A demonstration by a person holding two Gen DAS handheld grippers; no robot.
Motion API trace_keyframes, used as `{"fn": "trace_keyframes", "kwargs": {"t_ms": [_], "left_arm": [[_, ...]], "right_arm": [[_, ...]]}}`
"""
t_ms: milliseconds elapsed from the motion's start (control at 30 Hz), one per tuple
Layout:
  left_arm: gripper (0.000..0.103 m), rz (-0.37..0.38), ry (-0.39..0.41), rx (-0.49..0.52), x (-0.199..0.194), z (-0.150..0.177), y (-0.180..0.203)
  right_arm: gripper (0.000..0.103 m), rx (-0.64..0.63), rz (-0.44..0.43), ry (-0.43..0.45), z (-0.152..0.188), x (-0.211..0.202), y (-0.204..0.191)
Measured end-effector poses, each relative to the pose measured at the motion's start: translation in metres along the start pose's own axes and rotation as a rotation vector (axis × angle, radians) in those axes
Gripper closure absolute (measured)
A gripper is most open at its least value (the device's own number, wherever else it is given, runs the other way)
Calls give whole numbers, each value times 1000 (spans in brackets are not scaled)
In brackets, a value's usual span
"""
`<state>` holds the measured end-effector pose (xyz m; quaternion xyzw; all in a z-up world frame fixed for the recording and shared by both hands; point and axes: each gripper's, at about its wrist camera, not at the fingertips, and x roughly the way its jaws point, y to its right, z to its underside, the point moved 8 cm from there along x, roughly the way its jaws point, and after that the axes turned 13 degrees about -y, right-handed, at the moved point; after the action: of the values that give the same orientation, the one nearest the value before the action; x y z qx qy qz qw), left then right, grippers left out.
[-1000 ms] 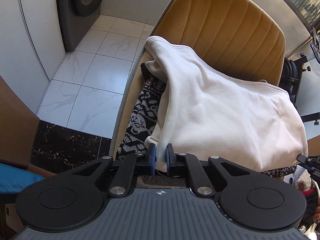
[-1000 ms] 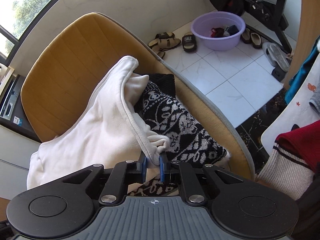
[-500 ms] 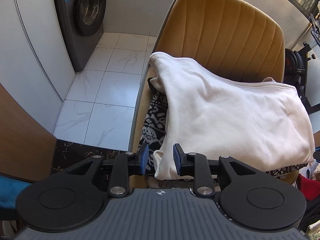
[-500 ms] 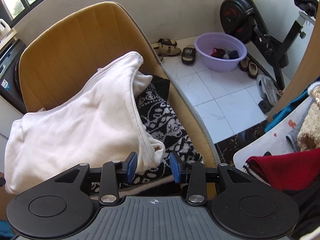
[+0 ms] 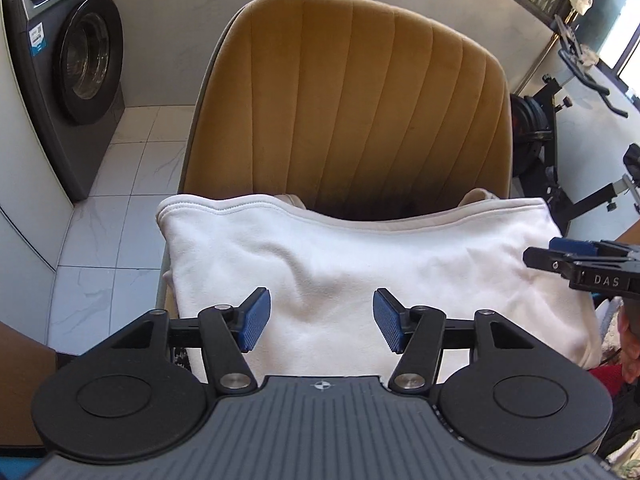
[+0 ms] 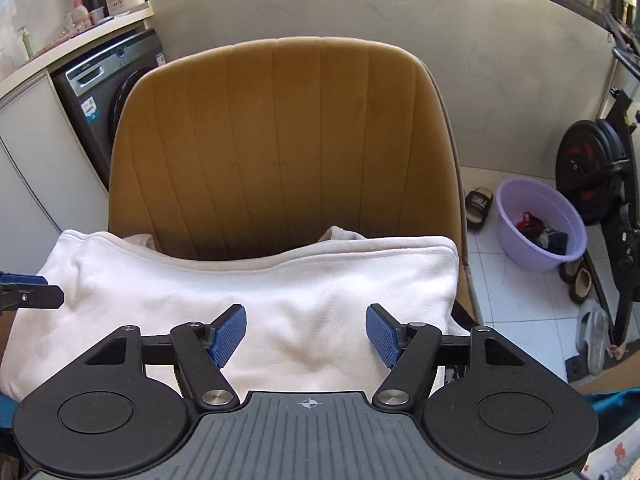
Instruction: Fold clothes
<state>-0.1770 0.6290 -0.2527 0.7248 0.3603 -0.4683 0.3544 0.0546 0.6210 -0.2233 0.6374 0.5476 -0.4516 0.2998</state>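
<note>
Both sets of jaws are opening, nothing pinched: left gripper (image 5: 321, 320) and right gripper (image 6: 306, 335) hang over the white top (image 5: 360, 272), which lies folded flat across the chair (image 5: 360, 92) seat, apparently just laid down
</note>
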Motion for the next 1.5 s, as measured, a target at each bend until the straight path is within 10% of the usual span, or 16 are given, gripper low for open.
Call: {"fn": "trace_keyframes", "kwargs": {"t_ms": [567,900,1167,1500], "left_arm": [[39,-36,-94,-112,41,-4,-22],[34,-49,-14,-28,-13,16,0],[14,-104,-79,-26,8,57,6],[7,-143,-78,-22,-23,55,8]], "right_arm": [[38,3,89,-177,-29,102,24],[15,22,7,64,-7,-5,6],[13,59,182,-72,72,13,2],[1,184,214,-83,66,-33,2]]}}
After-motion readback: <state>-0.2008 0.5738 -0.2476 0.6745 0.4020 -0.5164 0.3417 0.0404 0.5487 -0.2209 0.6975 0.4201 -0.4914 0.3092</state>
